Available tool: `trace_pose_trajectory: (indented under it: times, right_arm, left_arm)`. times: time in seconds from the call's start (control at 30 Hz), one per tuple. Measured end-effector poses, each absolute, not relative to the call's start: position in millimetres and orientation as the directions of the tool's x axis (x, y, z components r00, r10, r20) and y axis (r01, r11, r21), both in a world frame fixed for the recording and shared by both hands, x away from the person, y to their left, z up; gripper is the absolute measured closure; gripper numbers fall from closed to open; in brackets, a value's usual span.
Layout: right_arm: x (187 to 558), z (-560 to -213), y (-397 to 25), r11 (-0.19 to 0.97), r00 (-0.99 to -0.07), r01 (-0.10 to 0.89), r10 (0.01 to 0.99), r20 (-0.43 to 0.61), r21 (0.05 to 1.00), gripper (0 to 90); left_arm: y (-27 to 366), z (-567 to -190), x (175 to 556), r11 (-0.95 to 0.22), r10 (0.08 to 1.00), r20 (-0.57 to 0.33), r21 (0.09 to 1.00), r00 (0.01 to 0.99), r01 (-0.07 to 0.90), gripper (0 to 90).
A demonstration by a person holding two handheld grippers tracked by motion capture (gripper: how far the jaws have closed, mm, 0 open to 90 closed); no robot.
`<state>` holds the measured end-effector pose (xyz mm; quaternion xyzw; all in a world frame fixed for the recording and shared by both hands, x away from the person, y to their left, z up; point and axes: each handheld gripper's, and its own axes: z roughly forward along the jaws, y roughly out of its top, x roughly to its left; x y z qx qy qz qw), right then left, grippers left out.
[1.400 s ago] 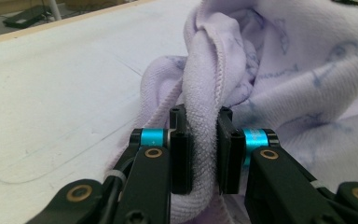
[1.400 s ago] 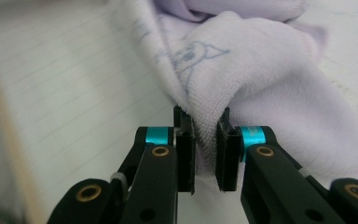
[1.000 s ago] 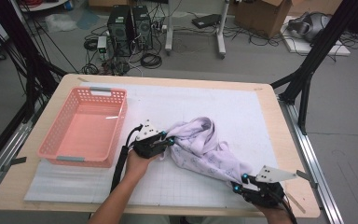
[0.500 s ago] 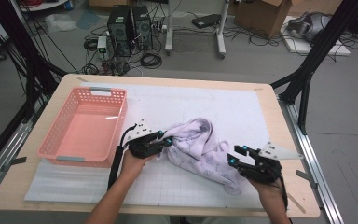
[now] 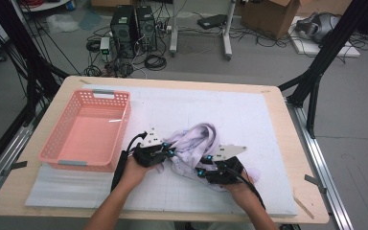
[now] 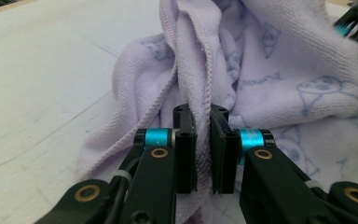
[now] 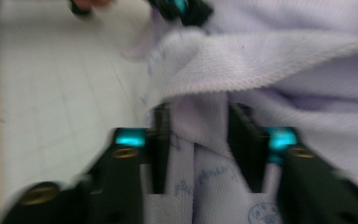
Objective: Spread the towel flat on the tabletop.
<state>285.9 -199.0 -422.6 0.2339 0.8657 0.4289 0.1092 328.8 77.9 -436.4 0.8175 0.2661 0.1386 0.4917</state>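
Observation:
A pale lilac towel (image 5: 194,143) with blue prints lies bunched on the white mat between my two grippers. My left gripper (image 5: 168,153) is at its left side. In the left gripper view this gripper (image 6: 202,135) is shut on a hemmed fold of the towel (image 6: 261,60). My right gripper (image 5: 200,171) sits at the towel's near right side, close to the left one. In the blurred right gripper view its jaws (image 7: 196,135) hold a thick fold of the towel (image 7: 284,60), and the other gripper's blue-ringed tip shows at the top.
A pink plastic basket (image 5: 52,155) stands on the left part of the table, beside my left hand. The white gridded mat (image 5: 249,110) covers most of the wooden table (image 5: 287,124). Black frame posts rise at both sides; cables and computers are on the floor beyond.
My right gripper has travelled from the near right edge up and leftward toward the left gripper, carrying its towel end. The towel went from stretched out to bunched up.

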Motion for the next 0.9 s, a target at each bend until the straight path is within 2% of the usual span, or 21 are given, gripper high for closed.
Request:
trace_pose_trajectory:
  times: [0.03, 0.07, 0.1, 0.13, 0.27, 0.43, 0.57, 0.67, 0.9]
  right_arm:
    - [285.9, -422.6, -199.0, 0.523, -0.867, 0.311, 0.499, 0.012, 0.794, 65.7]
    - [291.1, -428.5, -196.4, 0.539, -0.855, 0.354, 0.518, 0.031, 0.764, 77.7]
    - [291.1, -428.5, -196.4, 0.539, -0.855, 0.354, 0.518, 0.031, 0.764, 77.7]
    - [293.2, -428.8, -200.2, 0.516, -0.846, 0.352, 0.532, 0.031, 0.781, 84.8]
    - [298.0, -420.6, -214.4, 0.476, -0.819, 0.371, 0.573, 0.038, 0.797, 85.4]
    - [299.5, -414.1, -230.7, 0.428, -0.814, 0.371, 0.577, 0.066, 0.824, 84.3]
    - [294.9, -410.1, -242.1, 0.426, -0.801, 0.342, 0.599, 0.023, 0.838, 86.0]
    - [297.9, -399.5, -255.3, 0.381, -0.755, 0.317, 0.655, -0.012, 0.869, 86.8]
    - [328.0, -364.8, -278.1, 0.322, -0.638, 0.313, 0.768, -0.054, 0.893, 87.0]
  left_arm:
    - [77.9, -436.4, 328.8, -0.375, 0.571, -0.035, 0.878, 0.820, 0.299, 81.7]
    - [78.2, -435.6, 328.5, -0.375, 0.574, -0.028, 0.880, 0.818, 0.293, 81.7]
    - [78.2, -435.6, 328.5, -0.375, 0.574, -0.028, 0.880, 0.818, 0.293, 81.8]
    - [81.9, -432.9, 330.6, -0.333, 0.602, -0.036, 0.897, 0.798, 0.292, 81.8]
    - [83.6, -427.6, 335.9, -0.303, 0.632, -0.030, 0.911, 0.775, 0.282, 81.7]
    - [77.3, -416.9, 340.6, -0.271, 0.633, -0.030, 0.928, 0.773, 0.257, 81.6]
    - [74.8, -409.5, 344.6, -0.255, 0.638, -0.032, 0.934, 0.769, 0.251, 80.5]
    - [73.7, -412.8, 344.0, -0.311, 0.630, -0.005, 0.915, 0.777, 0.258, 80.3]
    - [80.9, -411.7, 347.1, -0.313, 0.671, 0.022, 0.915, 0.741, 0.256, 80.4]
